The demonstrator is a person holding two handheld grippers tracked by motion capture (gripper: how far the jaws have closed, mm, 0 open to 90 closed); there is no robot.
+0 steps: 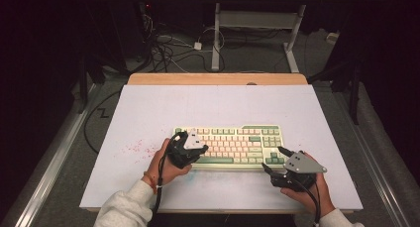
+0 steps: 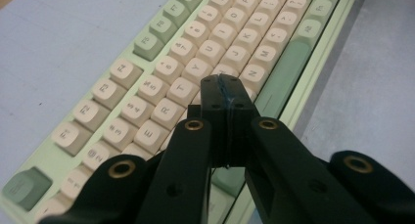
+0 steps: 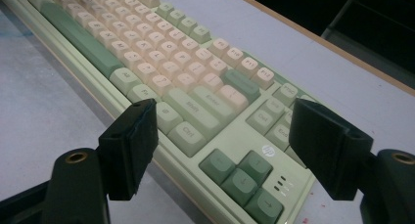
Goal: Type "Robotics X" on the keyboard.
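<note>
A pale green keyboard [image 1: 233, 145] with cream and green keys lies in the middle of the white table top. My left gripper [image 1: 202, 148] hovers over the keyboard's left half, its jaws pressed together with nothing between them. In the left gripper view the shut tips [image 2: 226, 94] sit just above the letter keys of the keyboard [image 2: 161, 62], near the green space bar [image 2: 284, 72]. My right gripper [image 1: 274, 160] is open at the keyboard's right front corner. In the right gripper view its jaws [image 3: 222, 145] stand wide apart over the arrow keys [image 3: 242, 177] of the keyboard [image 3: 147, 53].
The white board [image 1: 148, 113] lies on a wooden table whose edge [image 1: 218, 79] shows at the back. Red specks [image 1: 133, 148] mark the board left of the keyboard. Beyond the table are cables [image 1: 168, 51] on the floor and a desk frame [image 1: 257, 24].
</note>
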